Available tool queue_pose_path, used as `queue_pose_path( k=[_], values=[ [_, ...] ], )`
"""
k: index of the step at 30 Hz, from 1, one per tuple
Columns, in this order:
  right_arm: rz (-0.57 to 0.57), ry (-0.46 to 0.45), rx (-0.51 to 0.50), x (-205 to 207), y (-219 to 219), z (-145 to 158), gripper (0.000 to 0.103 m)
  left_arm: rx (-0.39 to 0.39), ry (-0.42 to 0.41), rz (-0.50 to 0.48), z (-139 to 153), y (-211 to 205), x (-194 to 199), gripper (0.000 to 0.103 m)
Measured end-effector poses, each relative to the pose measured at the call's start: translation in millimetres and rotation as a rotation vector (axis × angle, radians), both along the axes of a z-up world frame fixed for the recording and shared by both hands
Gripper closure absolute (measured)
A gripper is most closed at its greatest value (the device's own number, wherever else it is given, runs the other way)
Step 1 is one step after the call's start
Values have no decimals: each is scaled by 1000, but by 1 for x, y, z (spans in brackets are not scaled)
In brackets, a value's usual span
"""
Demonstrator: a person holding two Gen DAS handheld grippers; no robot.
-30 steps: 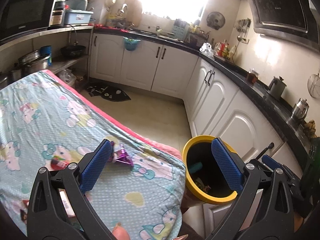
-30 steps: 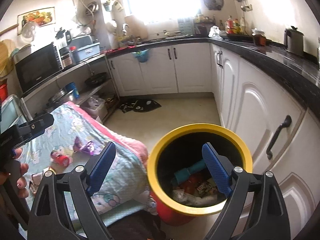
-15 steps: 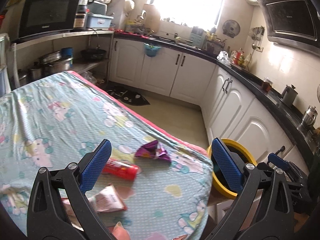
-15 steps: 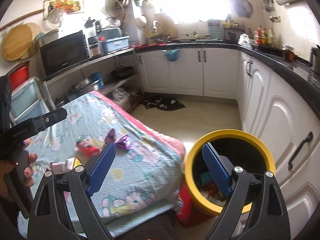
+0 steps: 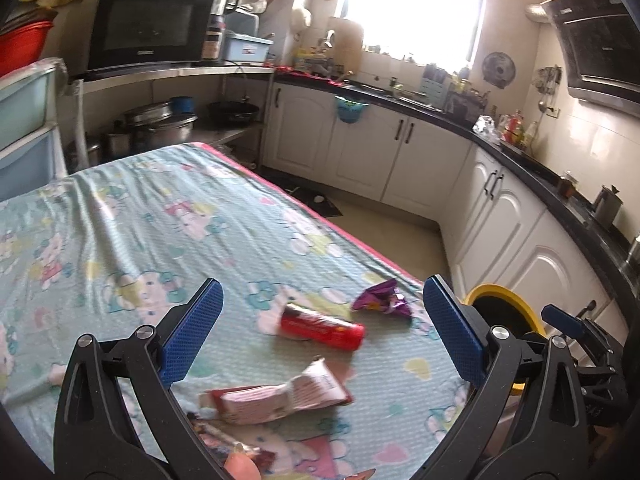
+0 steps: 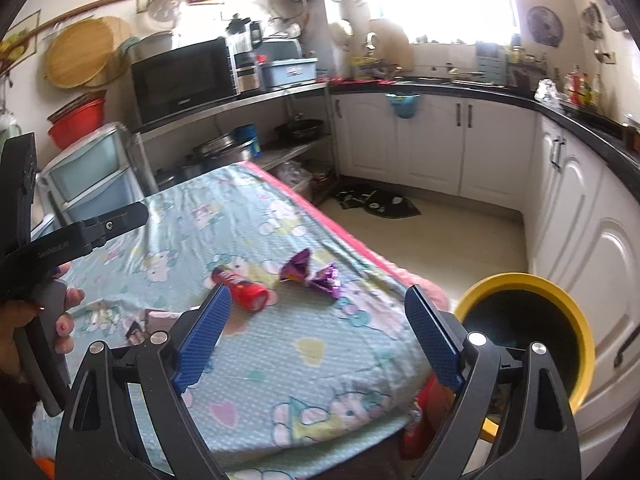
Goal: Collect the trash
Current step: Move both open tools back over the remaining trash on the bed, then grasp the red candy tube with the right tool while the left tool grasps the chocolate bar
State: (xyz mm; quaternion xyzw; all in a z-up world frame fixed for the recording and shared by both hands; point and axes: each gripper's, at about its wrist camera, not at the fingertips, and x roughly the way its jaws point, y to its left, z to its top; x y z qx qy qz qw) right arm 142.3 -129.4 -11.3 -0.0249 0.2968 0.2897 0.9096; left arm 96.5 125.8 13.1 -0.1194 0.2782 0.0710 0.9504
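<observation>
No text can be read with certainty. Pale lettering is seen on the black plastic handle bar (image 6: pixel 76 236) at the left of the right wrist view, but it is too small to be made out. Printing on the crumpled white and red wrapper (image 5: pixel 280 394) is blurred. A small logo on the black microwave oven (image 5: pixel 146 26) is illegible.

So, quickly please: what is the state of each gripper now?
Left gripper: open, holding nothing.
Right gripper: open, holding nothing.

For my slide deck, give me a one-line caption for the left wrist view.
Open left tool above a cartoon-print tablecloth strewn with a red can, purple wrapper and crumpled packet.
</observation>
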Motion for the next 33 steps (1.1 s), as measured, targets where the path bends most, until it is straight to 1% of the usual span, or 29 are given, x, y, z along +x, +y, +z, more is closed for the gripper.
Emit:
queue_pose_path(
  k=[12, 20, 24, 28, 31, 33],
  values=[
    [129, 30, -49, 12, 44, -10, 17, -7, 35, 91, -14, 42, -26, 11],
    [172, 50, -93, 24, 69, -25, 17, -20, 86, 120, -33, 63, -40, 11],
    [189, 62, -107, 32, 80, -33, 17, -70, 123, 119, -47, 73, -46, 11],
    [206, 69, -137, 40, 91, -41, 18, -101, 162, 102, -62, 73, -52, 11],
    [220, 75, -161, 46, 100, -47, 18, -156, 201, 80, -76, 70, -54, 11],
    [235, 79, -173, 50, 107, -50, 18, -174, 232, 73, -86, 67, -55, 11]
  ],
)
